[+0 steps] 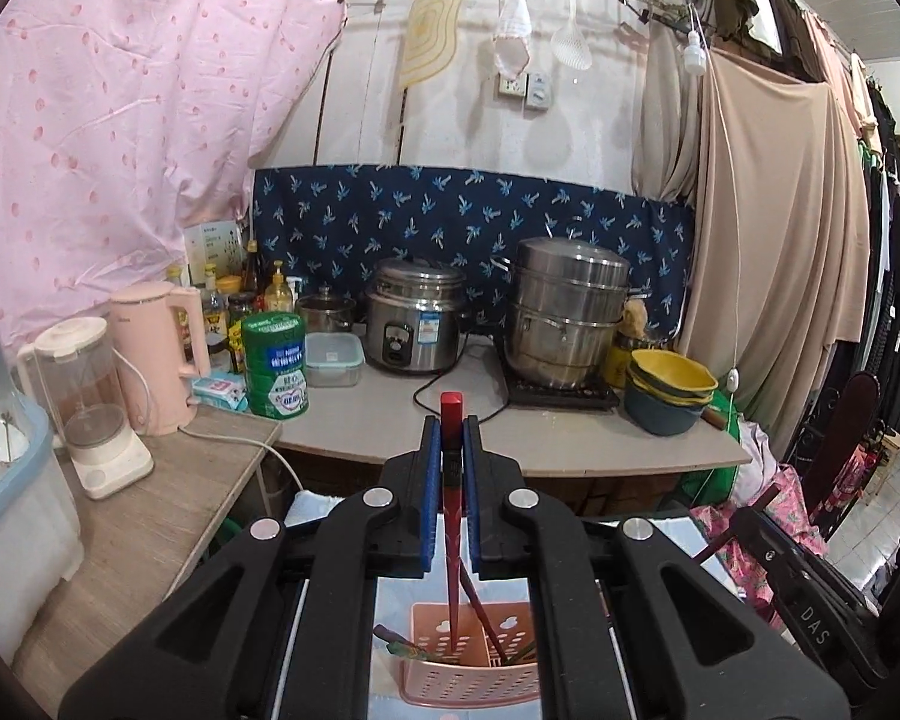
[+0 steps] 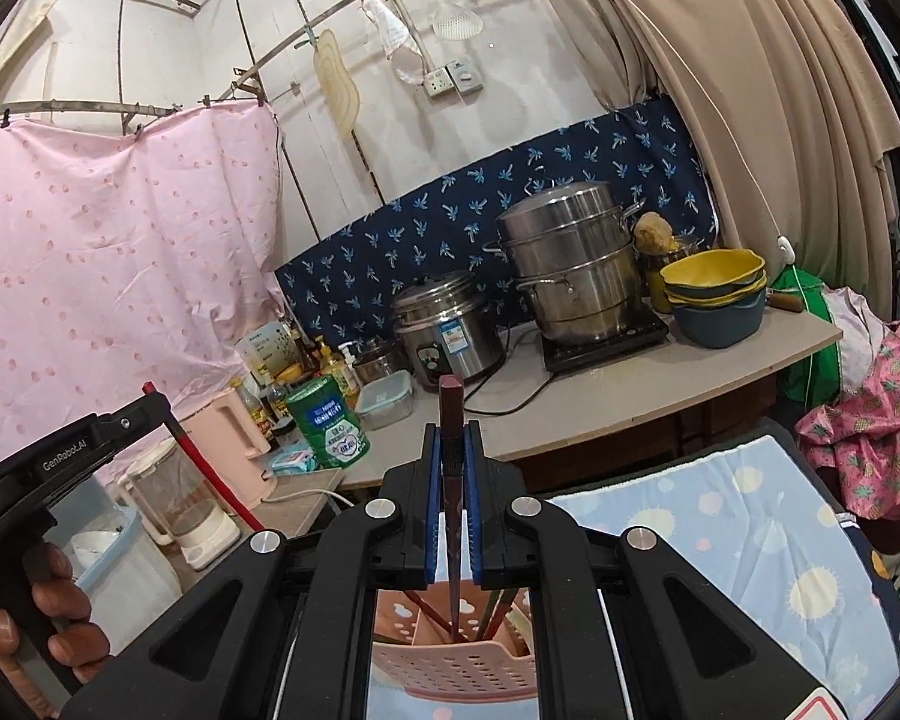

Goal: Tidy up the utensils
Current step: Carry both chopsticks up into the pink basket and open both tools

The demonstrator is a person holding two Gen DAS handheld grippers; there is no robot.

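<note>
Left gripper [image 1: 452, 450] clamped on a red chopstick [image 1: 452, 420], held near upright, lower tip down inside the pink basket [image 1: 471, 687]; likely so the stick drops straight into a slot. Right gripper [image 2: 452, 456] likewise shut on a dark chopstick [image 2: 451, 408], tip inside the same basket [image 2: 456, 669]. More chopsticks leaning in it already. Basket set on a blue cloth [image 2: 750, 516], below both grippers. Hand [image 2: 60, 624] on left gripper handle seen from right wrist. Judged: both sticks ready for release.
</note>
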